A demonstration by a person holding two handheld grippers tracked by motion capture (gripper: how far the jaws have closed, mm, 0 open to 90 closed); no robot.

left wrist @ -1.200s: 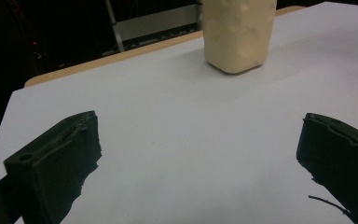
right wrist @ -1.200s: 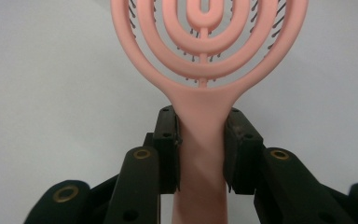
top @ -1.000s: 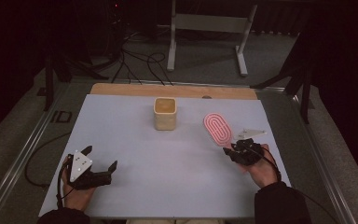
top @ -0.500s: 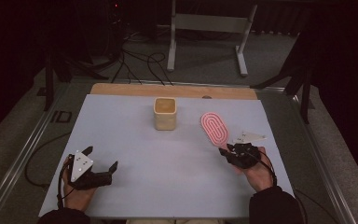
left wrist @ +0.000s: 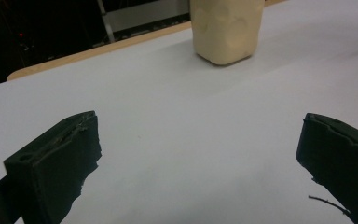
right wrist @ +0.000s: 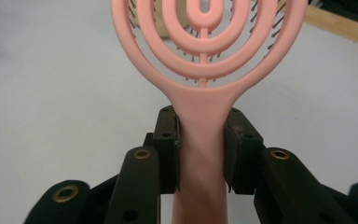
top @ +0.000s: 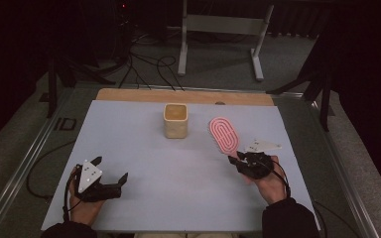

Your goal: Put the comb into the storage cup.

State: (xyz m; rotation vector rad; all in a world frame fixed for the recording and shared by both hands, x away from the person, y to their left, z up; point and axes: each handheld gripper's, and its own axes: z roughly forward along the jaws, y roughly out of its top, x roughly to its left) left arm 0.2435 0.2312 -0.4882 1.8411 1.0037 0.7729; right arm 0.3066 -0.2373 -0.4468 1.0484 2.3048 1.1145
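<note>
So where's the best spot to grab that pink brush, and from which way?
By the handle, coming from its free end, in line with the brush. The handle is narrow and solid, so it fits between two flat pads, while the head is a wide open loop frame with bristles. The right claw shows this: its jaws pinch the handle just below the head, one on each side.
</note>
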